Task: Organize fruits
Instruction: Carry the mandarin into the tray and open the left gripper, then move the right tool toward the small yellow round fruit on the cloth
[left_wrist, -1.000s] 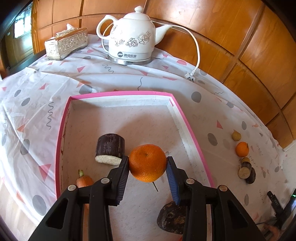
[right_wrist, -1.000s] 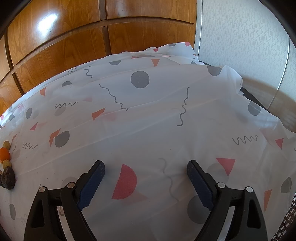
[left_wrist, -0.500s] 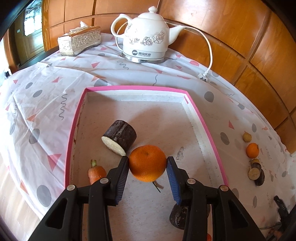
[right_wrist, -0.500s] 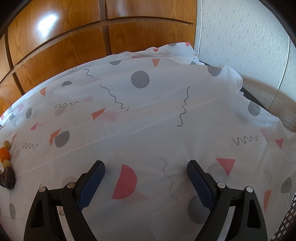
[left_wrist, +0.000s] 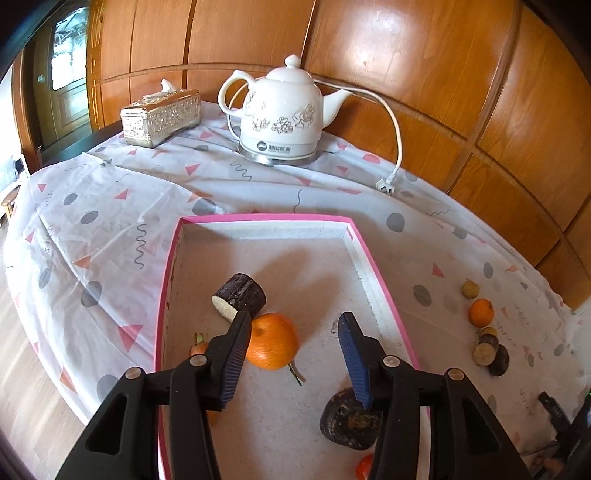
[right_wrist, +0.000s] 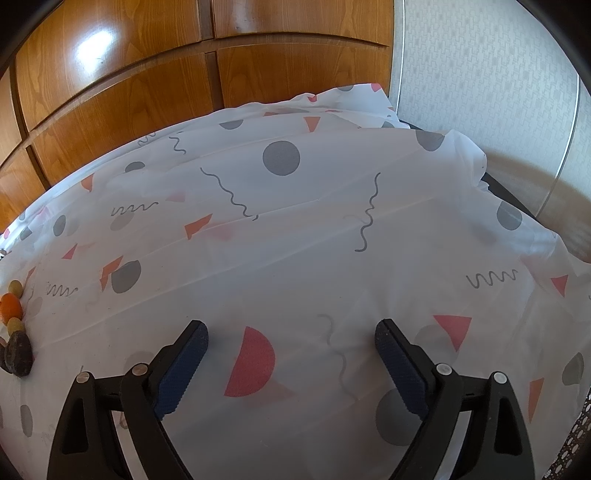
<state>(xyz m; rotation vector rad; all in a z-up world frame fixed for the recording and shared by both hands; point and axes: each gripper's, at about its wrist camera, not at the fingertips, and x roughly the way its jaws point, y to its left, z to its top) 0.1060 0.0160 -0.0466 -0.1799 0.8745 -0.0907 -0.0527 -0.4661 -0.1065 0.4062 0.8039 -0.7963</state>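
My left hand-held gripper (left_wrist: 293, 349) is spread wide, gripping nothing. The orange (left_wrist: 272, 341) sits on the tray (left_wrist: 373, 284) floor, against my left finger and just beside the dark cut chunk (left_wrist: 240, 295). Expect it firm, round, light, with dimpled peel: decent friction, but it'll roll. Best hold is across the equator, moderate squeeze, clear of the stem. My right hand-held gripper (right_wrist: 291, 354) is also released, over bare cloth on the worktop (right_wrist: 332, 240). More fruit (left_wrist: 481, 312) waits right of the tray.

The left gripper (left_wrist: 293, 354) now stands open, and the orange (left_wrist: 272, 341) lies released on the tray (left_wrist: 373, 280) floor.
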